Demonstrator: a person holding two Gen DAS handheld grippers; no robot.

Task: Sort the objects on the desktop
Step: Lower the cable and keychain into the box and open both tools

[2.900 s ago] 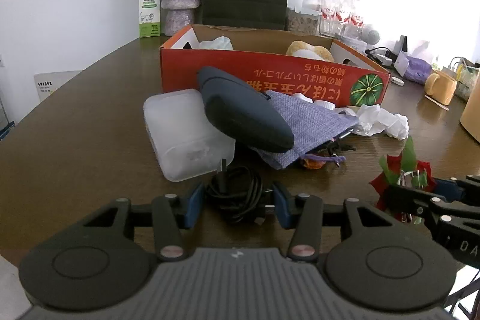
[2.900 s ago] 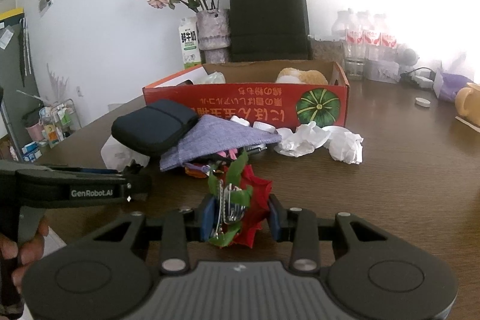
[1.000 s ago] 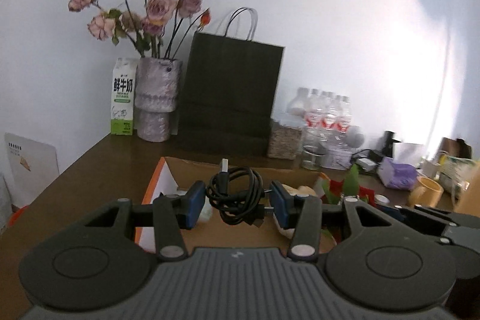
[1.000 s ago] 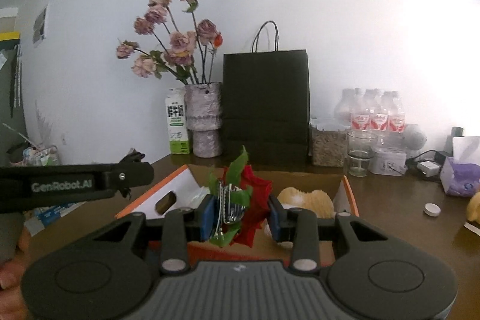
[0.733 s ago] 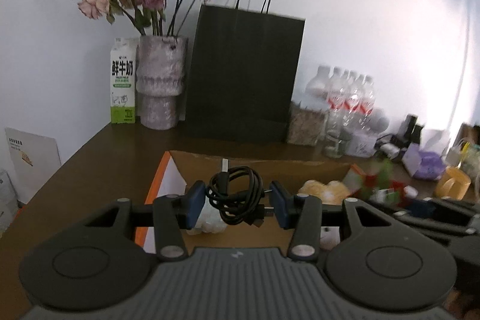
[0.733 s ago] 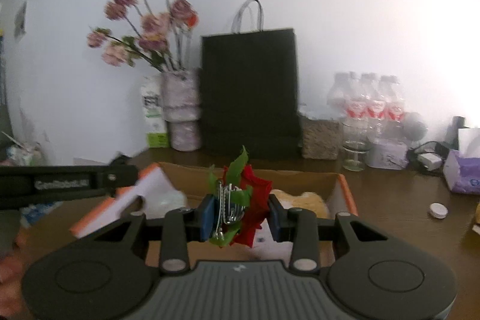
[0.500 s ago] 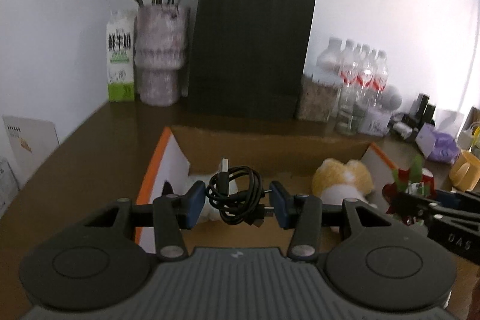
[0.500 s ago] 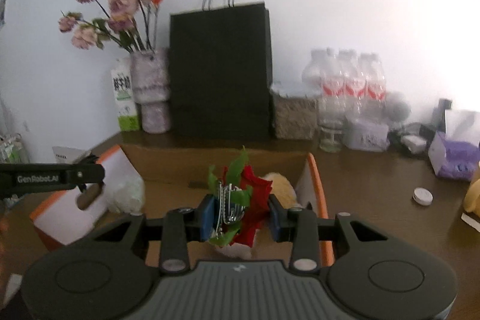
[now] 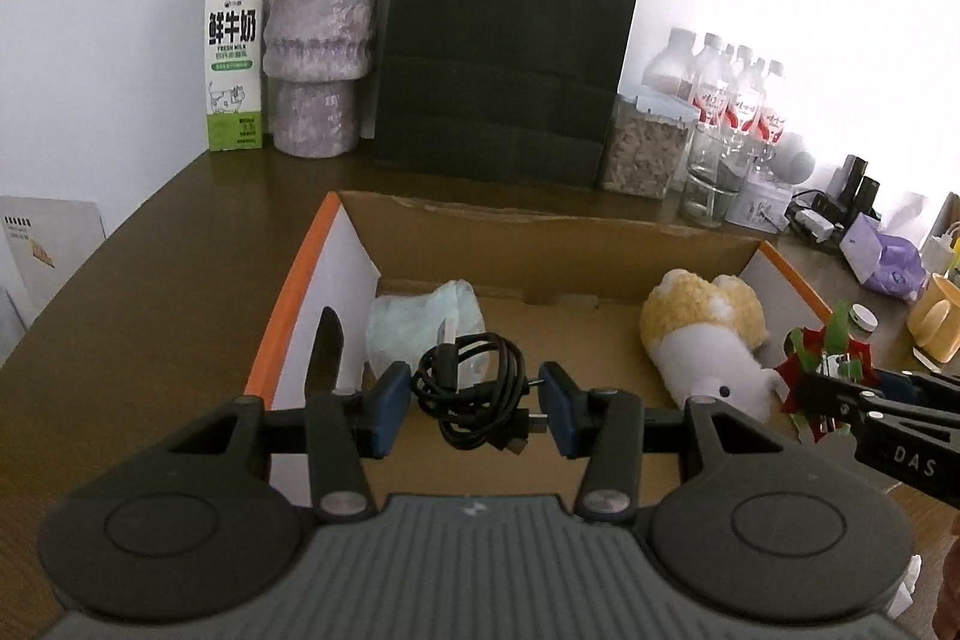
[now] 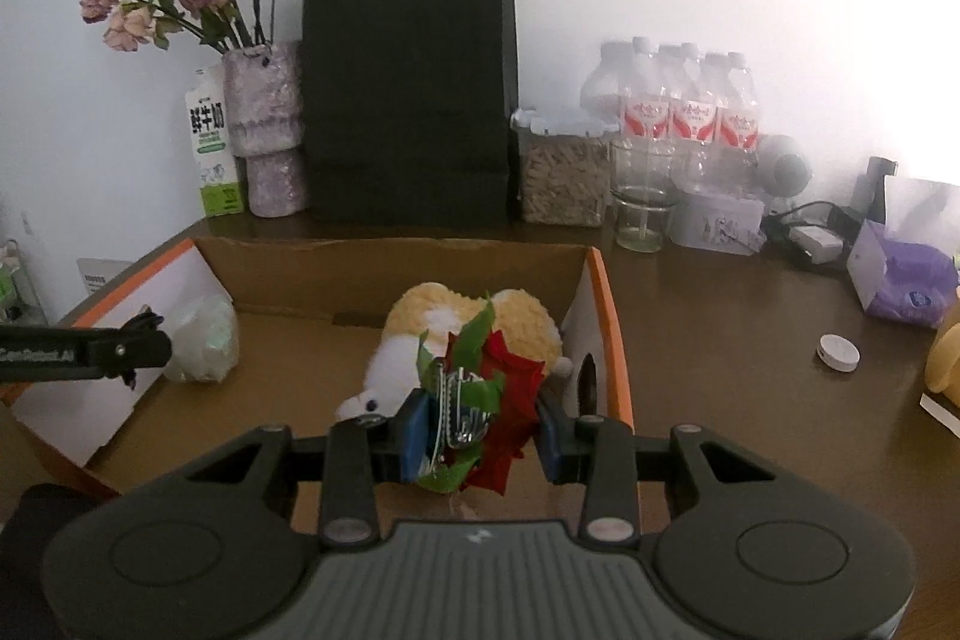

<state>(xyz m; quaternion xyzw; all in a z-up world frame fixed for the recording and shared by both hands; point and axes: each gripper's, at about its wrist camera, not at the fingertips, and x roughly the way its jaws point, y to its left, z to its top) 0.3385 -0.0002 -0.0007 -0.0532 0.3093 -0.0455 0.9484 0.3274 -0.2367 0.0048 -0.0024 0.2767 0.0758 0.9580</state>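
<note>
left tool (image 9: 474,406): black arms, blue pads | right tool (image 10: 483,433): same, silver screws

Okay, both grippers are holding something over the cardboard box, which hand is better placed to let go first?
Probably left. The left gripper holds the black cable over bare floor of the cardboard box. The right gripper holds the red flower clip right over the plush toy, so it might land on it.

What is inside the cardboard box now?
Inside the cardboard box lie a plush toy and a crumpled white plastic bag. The gripper bodies hide its near floor.
</note>
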